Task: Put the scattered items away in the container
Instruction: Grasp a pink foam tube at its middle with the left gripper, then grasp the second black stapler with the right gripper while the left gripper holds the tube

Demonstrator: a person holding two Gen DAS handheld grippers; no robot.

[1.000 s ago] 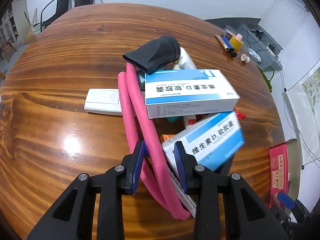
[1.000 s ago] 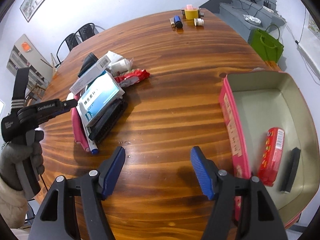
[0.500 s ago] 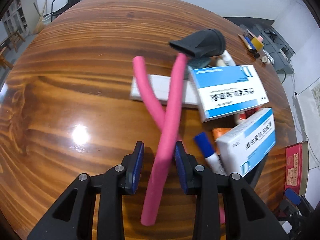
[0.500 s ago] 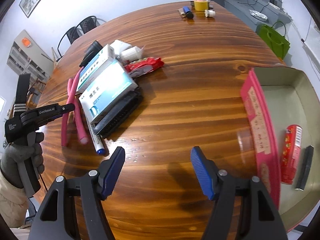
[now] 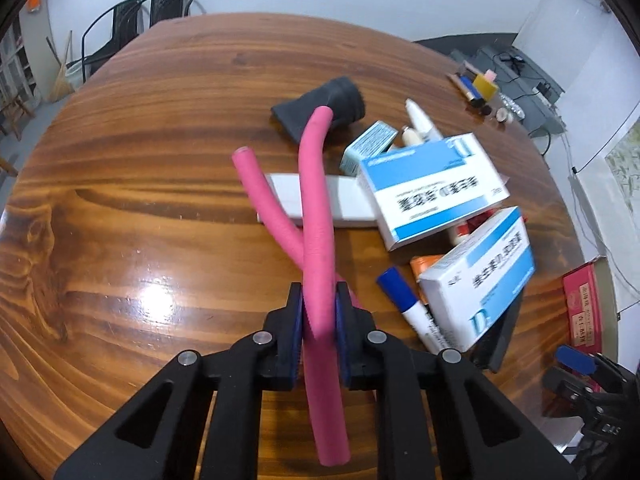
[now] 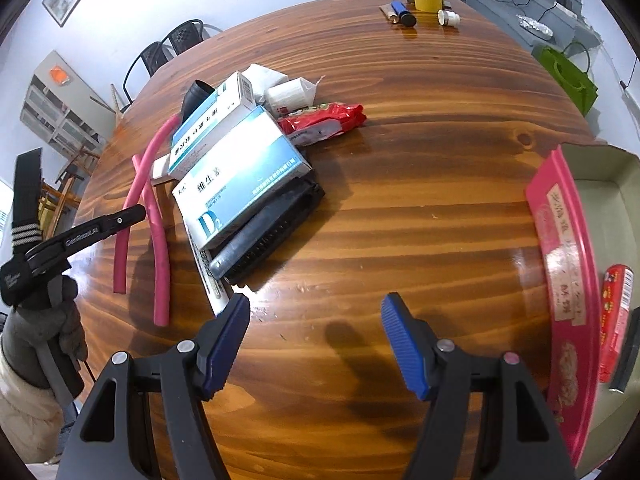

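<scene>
Left tool (image 5: 318,326): pads now clamped on one pink foam tube (image 5: 316,216) at lower centre of the left wrist view, whereas half a second earlier they stood apart either side of it; second pink tube (image 5: 262,196) crosses behind it on the wooden surface (image 5: 140,184). Right of the tubes, a blue-capped marker (image 5: 404,300) and two white-and-blue medicine boxes (image 5: 434,188), the nearer box (image 6: 240,188) reading "D2" in the right wrist view. Right tool (image 6: 316,338): jaws wide, nothing between them, as before; the pink-walled container (image 6: 560,240) sits at right edge, further right in frame than a second ago, red packet (image 6: 616,312) inside.
</scene>
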